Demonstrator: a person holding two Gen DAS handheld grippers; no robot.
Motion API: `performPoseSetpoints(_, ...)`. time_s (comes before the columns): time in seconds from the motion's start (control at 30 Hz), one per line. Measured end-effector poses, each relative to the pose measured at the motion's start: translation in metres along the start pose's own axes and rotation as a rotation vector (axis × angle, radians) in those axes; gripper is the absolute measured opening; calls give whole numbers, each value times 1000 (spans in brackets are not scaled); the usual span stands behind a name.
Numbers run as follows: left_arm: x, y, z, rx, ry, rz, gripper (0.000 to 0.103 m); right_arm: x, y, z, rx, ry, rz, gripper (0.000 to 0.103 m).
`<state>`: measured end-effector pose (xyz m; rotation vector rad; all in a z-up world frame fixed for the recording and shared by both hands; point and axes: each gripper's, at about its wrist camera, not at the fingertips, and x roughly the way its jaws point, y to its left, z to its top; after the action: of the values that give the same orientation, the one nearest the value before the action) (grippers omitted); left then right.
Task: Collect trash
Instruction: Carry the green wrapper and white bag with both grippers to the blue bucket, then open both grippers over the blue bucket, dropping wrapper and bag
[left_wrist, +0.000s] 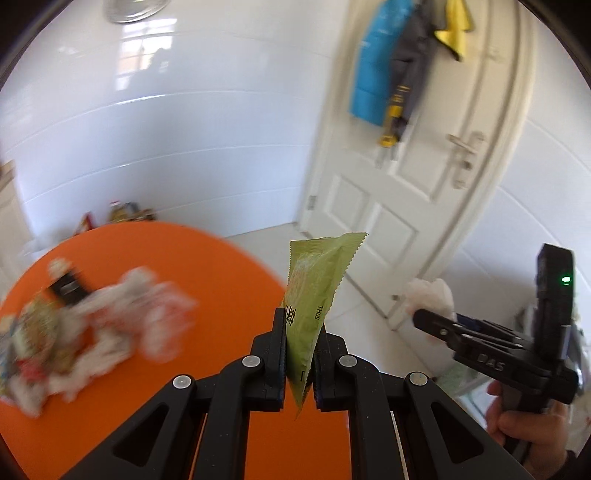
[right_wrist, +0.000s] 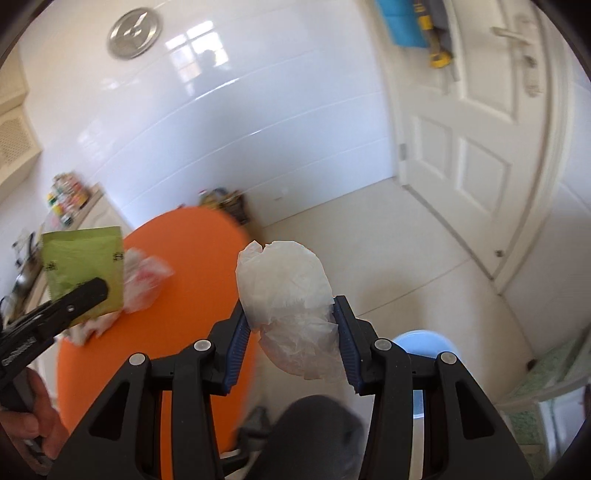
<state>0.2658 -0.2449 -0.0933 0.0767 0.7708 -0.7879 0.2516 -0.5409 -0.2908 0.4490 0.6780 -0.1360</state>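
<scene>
Trash is in both claws now. The left claw (left_wrist: 300, 354) is pressed together on a green sachet (left_wrist: 314, 295), which stands up flat between the pads, above the edge of the orange tabletop (left_wrist: 177, 258). The right claw (right_wrist: 291, 332) pinches a crumpled white wad (right_wrist: 288, 295), maybe thin paper or plastic film, and it is over the pale floor (right_wrist: 406, 240), beside the tabletop. Under it, low in the right wrist view, a light blue round rim (right_wrist: 424, 341) shows; I think it is a bin, but most of it is hidden.

More trash lies on the tabletop: a blurred heap of white wrappers and printed packets (left_wrist: 92, 325).

Both held things look very light. The sachet is thin and smooth, so it can slip or turn in the pads; a hold near the middle of its flat face, as now, seems safer than at the toothed edge. The wad is soft and springy; it squeezes down under pressure, so the pads should close around its thickest part. Neither thing looks fragile.
</scene>
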Motion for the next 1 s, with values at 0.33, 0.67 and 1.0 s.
performPoseSetpoints(0.33,126,-51,7,110,286,-199,7,35,-137,-13,215,78,-165,45)
performPoseSetpoints(0.67,287,-45,-28,107,676,-218,8,125,-230,-53,403,255,-173,45)
performPoseSetpoints(1.0,414,-28,8,112,795,-128,61,167,-285,-76,558,330,-178,68)
